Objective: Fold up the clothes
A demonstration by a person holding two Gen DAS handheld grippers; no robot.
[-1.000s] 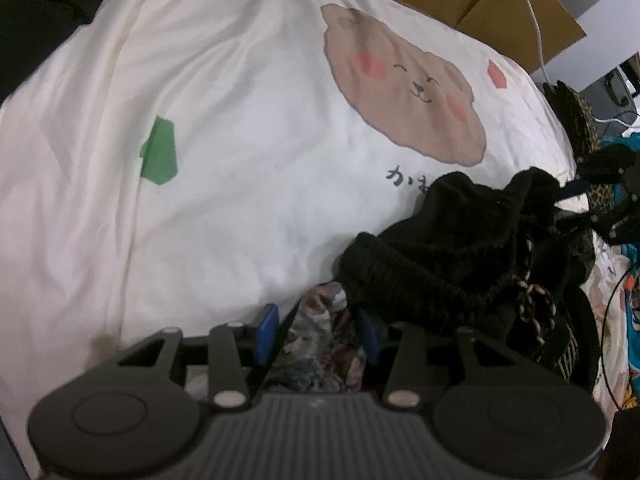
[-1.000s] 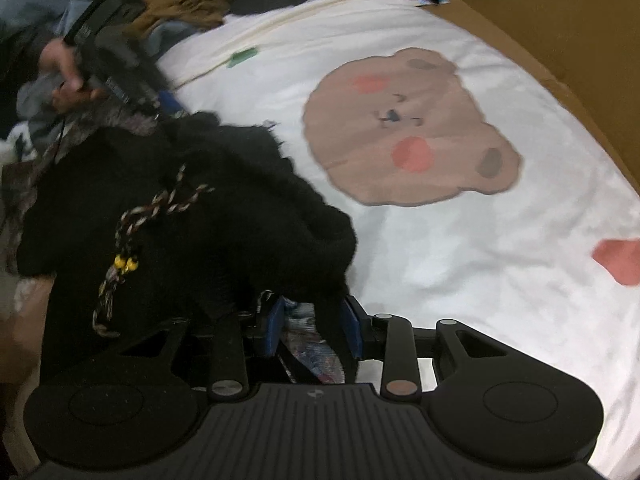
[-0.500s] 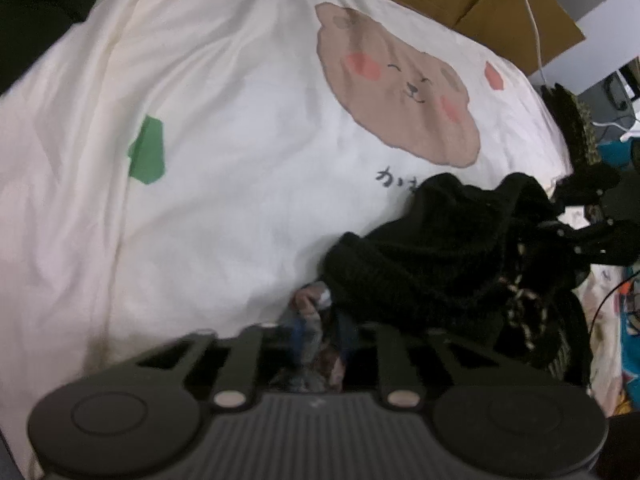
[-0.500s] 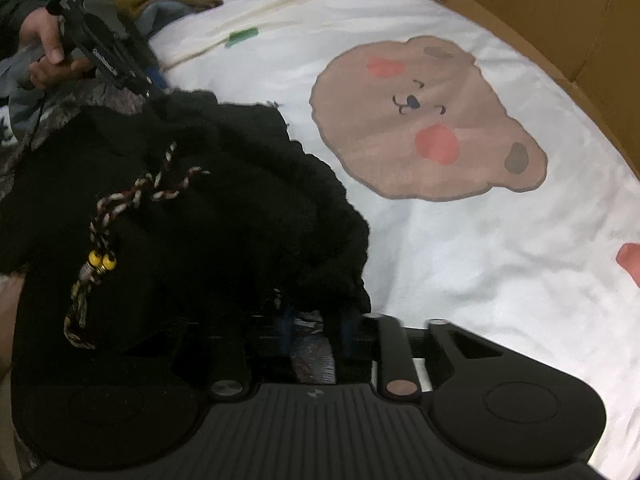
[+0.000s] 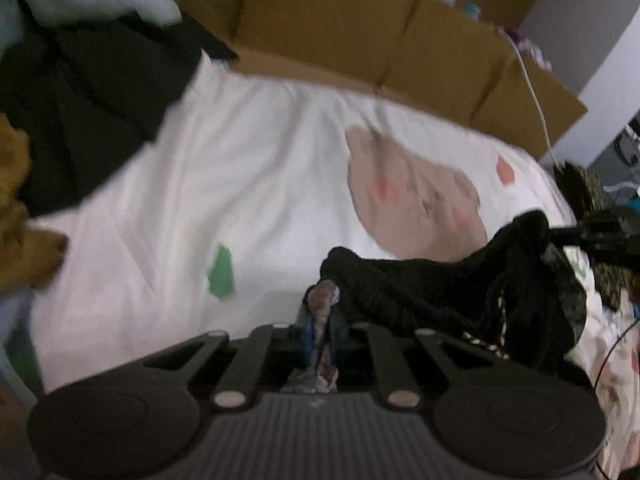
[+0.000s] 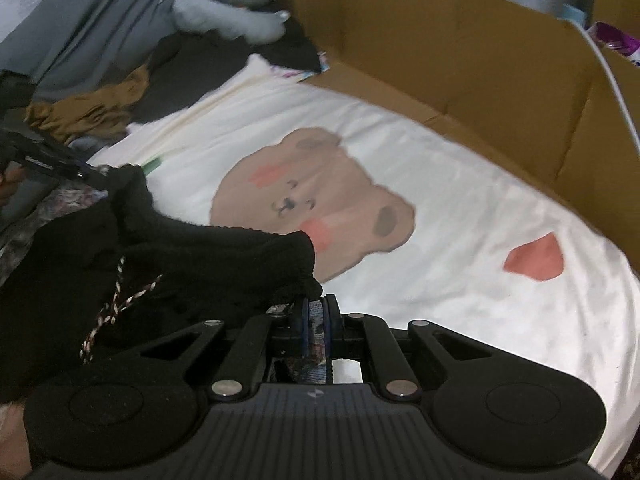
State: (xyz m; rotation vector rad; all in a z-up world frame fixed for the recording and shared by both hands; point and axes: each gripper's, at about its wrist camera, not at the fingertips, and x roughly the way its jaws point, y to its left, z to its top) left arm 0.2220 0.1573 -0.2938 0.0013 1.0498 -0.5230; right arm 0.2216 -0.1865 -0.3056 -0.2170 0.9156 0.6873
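Note:
A black knitted garment with a braided cord and a patterned lining hangs stretched between my two grippers above the white bear-print sheet. My left gripper is shut on its patterned edge. My right gripper is shut on the other end of the garment. The right gripper also shows at the right of the left wrist view, and the left gripper at the left of the right wrist view. The left wrist view is blurred.
Cardboard walls stand behind the sheet. Dark and mustard clothes and a grey plush lie at the far left. A white cable runs along the cardboard. A green patch marks the sheet.
Both grippers have closed on the garment's edge and lifted it. They have moved apart, so the bunched black knit is now pulled out between them.

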